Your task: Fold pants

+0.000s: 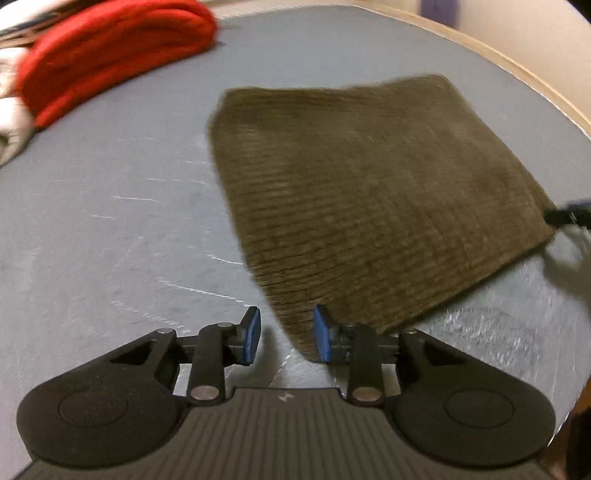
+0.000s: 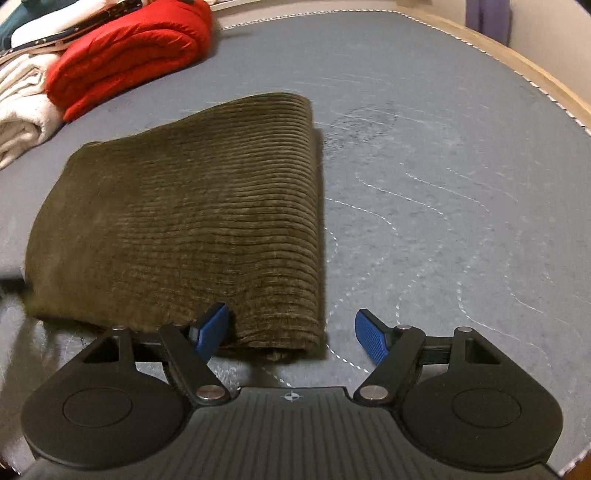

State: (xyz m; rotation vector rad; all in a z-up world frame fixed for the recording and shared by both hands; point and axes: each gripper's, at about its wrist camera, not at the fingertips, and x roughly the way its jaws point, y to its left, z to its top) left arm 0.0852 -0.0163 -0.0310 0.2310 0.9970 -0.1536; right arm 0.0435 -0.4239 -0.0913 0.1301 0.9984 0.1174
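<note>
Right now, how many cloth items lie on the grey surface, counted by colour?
Olive-brown: 1, the folded corduroy pants
Red: 1, the folded padded item
Cream-white: 1, the pile of fabric, possibly more than one piece
Total: 3

1. One pair of olive-brown ribbed corduroy pants (image 2: 184,221), folded into a flat rectangular bundle.
2. One grey quilted mattress surface (image 2: 443,221) with wavy white stitching; one pale wooden edge (image 2: 546,81) running round its far side.
3. One bright red puffy folded blanket (image 2: 129,55).
4. One heap of cream-white folded cloth (image 2: 22,110) just beside the red one; number of separate pieces in it cannot be told.
5. Two black two-finger grippers: left gripper (image 1: 286,336), right gripper (image 2: 291,332).
6. Four blue ribbed finger pads (image 2: 371,341), two on each gripper.
7. One purple item (image 2: 487,18) by the far wall, too blurred to identify.
</note>
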